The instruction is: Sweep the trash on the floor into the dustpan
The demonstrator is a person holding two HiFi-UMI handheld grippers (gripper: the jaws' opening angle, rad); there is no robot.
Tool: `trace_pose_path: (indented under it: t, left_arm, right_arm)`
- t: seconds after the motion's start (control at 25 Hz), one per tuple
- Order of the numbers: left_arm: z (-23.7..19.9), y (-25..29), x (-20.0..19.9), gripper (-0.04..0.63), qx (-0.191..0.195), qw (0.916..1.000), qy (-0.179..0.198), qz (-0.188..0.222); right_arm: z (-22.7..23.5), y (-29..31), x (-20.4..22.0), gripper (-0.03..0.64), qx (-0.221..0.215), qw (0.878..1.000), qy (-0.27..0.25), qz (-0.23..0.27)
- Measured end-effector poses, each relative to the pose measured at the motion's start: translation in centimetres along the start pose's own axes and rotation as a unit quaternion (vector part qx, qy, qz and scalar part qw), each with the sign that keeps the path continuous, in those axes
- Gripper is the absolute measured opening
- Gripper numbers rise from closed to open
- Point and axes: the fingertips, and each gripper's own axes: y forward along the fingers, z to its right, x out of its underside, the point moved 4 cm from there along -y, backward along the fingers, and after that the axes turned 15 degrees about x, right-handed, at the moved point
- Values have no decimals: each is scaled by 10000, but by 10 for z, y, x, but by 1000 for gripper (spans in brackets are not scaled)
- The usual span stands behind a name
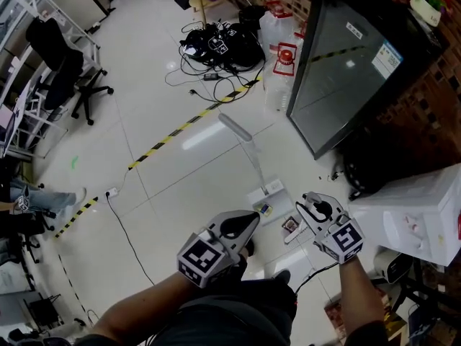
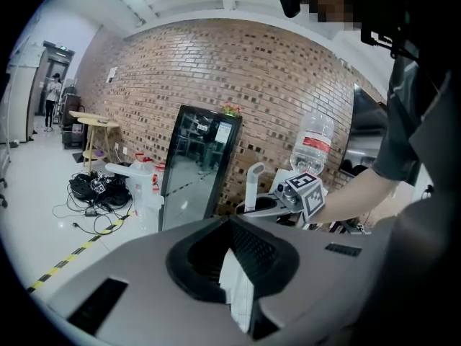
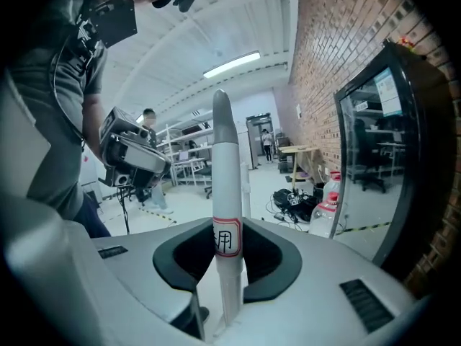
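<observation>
In the head view a white dustpan stands on the pale floor, its long grey handle leaning up and away. Small trash bits lie just right of it. My right gripper points upward, shut on a white-grey handle with a red-bordered label; the left gripper view shows this handle too. My left gripper hovers near the pan, shut on a white flat piece; what that piece is, I cannot tell.
A black glass-door cabinet leans at the brick wall on the right, with water jugs and a cable pile beyond. A white box sits close on the right. Yellow-black tape crosses the floor; an office chair stands left.
</observation>
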Motion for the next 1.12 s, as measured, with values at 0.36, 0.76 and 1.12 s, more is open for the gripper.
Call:
trace_pose_path:
  t: [0.36, 0.76, 1.12]
  left_arm:
    - [-28, -40, -3, 6, -48, 9999, -104, -2]
    - [-25, -69, -14, 6, -185, 9996, -158, 138]
    - [35, -55, -34, 6, -15, 9989, 71, 467]
  right_arm:
    - [-20, 65, -51, 98, 365, 9987, 101, 331]
    - [-23, 42, -89, 98, 946, 9940, 62, 546]
    - [-33, -90, -104, 98, 1579, 9820, 350, 979]
